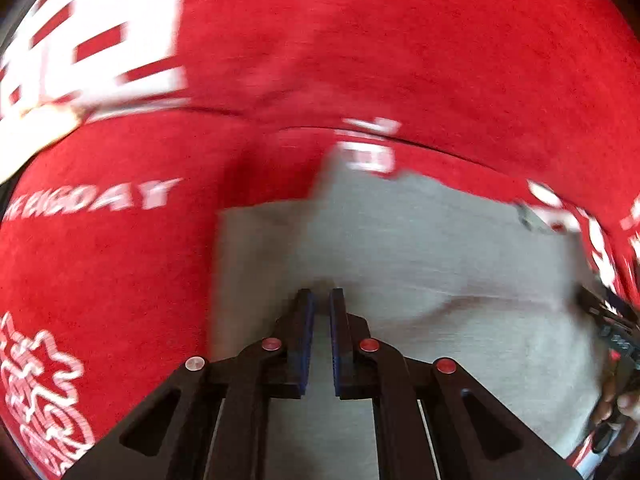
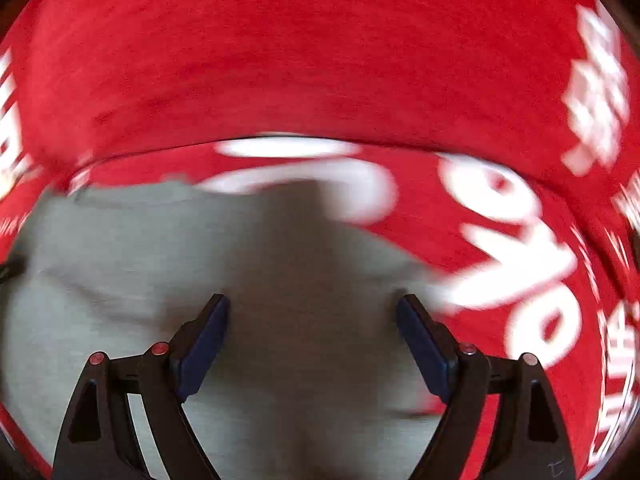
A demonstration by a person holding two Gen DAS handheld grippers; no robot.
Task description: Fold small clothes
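In the left wrist view, the left gripper (image 1: 321, 300) is seen at 6 o'clock with its jaws drawn almost together, only a thin slit left between the blue pads (image 1: 307, 340); whether any fabric is caught there cannot be told. Just beyond the tips, a grey garment (image 1: 400, 248) is spread flat, reaching toward 3 o'clock. A red cloth (image 1: 400, 60) with white lettering is laid beneath it and fills the frame from 7 through 12 to 2 o'clock. At 4 o'clock a hand (image 1: 620, 404) on a dark tool is glimpsed.

In the right wrist view, the right gripper (image 2: 312, 308) is held with its jaws wide apart, nothing between them. The grey garment (image 2: 140, 260) is seen directly under and ahead of the fingers, from 6 to 9 o'clock. The red cloth (image 2: 320, 60) is seen beyond, blurred.
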